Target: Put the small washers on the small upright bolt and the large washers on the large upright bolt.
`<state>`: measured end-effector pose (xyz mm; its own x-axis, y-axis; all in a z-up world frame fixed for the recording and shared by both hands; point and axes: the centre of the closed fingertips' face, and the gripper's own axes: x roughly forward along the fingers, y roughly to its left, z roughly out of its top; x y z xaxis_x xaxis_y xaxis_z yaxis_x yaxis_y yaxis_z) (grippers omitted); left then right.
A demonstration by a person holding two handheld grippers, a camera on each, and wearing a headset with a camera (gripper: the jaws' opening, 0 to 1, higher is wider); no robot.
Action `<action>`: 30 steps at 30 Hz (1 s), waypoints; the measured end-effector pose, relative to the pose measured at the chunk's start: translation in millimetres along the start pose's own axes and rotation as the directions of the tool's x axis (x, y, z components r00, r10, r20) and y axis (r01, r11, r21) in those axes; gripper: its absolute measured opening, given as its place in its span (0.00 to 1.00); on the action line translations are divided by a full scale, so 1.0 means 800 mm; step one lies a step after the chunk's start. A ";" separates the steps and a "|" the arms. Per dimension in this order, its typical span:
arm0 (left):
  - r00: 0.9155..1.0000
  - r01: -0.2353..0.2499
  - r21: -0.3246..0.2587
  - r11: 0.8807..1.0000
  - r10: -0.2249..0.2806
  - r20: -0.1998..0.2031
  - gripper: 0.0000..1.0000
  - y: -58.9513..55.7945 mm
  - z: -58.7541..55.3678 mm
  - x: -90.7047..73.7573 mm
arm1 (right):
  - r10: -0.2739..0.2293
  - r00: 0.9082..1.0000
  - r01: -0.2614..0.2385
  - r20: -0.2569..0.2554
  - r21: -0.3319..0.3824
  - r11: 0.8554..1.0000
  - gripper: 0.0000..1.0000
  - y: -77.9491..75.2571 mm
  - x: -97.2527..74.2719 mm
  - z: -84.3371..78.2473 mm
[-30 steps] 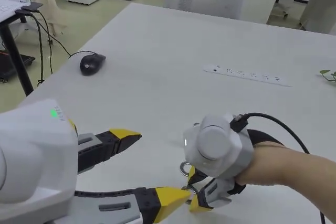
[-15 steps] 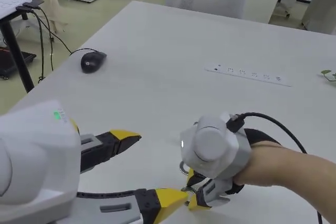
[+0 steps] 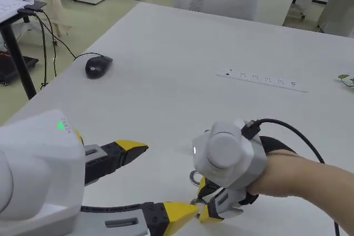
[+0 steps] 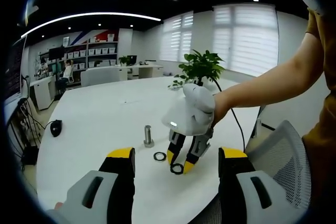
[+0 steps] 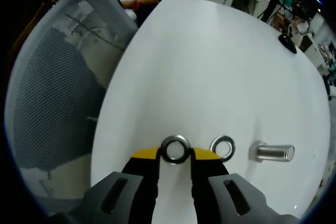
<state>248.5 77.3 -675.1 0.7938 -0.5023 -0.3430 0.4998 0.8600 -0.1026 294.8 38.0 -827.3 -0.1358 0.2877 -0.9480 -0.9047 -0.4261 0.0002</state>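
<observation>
You had two washers [image 5: 176, 149] and one upright bolt [image 5: 270, 152] in front of you, plus one mouse [image 3: 98, 67] and one power strip [image 3: 260, 78].

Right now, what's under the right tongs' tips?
The right tongs pinch a washer between their tips, white table below it. A second washer lies beside it, then an upright bolt. Whether the pinched washer touches the table is hidden.
</observation>
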 end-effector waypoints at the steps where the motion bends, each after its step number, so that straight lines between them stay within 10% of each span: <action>1: 1.000 0.000 0.001 1.000 0.000 -0.001 0.63 0.000 0.000 0.000 | 0.001 1.000 -0.001 0.000 0.001 1.000 0.23 0.000 0.000 0.000; 18: 1.000 0.016 0.005 1.000 -0.016 0.001 0.63 -0.002 0.002 0.004 | -0.030 1.000 0.030 0.004 -0.007 1.000 0.22 -0.007 -0.021 -0.003; 30: 1.000 0.019 0.006 1.000 -0.019 -0.007 0.63 -0.003 -0.001 0.003 | -0.128 0.992 0.128 0.016 -0.010 0.992 0.22 -0.056 -0.076 0.002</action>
<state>249.2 74.3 -676.3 0.7815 -0.5181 -0.3476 0.5172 0.8496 -0.1036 343.1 40.7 -769.1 -0.0253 0.3537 -0.9350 -0.9104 -0.3944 -0.1246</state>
